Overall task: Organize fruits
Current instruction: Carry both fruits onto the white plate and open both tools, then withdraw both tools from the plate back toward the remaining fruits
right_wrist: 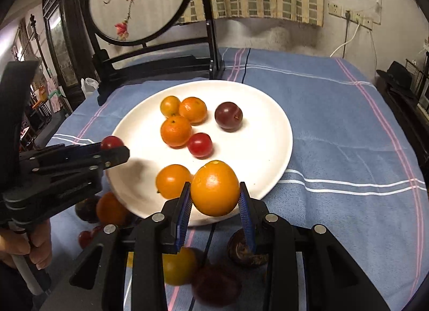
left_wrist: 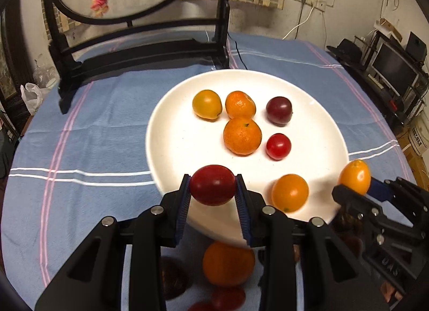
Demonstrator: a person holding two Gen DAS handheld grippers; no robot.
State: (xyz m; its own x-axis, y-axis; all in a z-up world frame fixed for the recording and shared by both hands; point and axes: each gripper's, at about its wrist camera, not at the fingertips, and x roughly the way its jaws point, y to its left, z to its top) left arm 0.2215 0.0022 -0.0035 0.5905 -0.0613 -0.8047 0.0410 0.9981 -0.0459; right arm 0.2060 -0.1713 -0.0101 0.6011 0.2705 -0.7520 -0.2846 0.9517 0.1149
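Left claw [left_wrist: 213, 189]: clamped on red fruit [left_wrist: 212, 185].
Right claw [right_wrist: 215, 195]: clamped on orange fruit [right_wrist: 215, 188].
Plate [left_wrist: 166, 134]: centre, six fruits.
Far left: screen stand [left_wrist: 139, 53].
Near desk [right_wrist: 335, 150] edge: loose fruits, blurred.

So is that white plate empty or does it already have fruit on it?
Not empty: the white plate already holds six fruits, among them a dark plum and a small red tomato.

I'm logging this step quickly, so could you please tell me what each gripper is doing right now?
Left gripper: closed on a red fruit, over the white plate.
Right gripper: closed on an orange fruit, over the plate's near rim.
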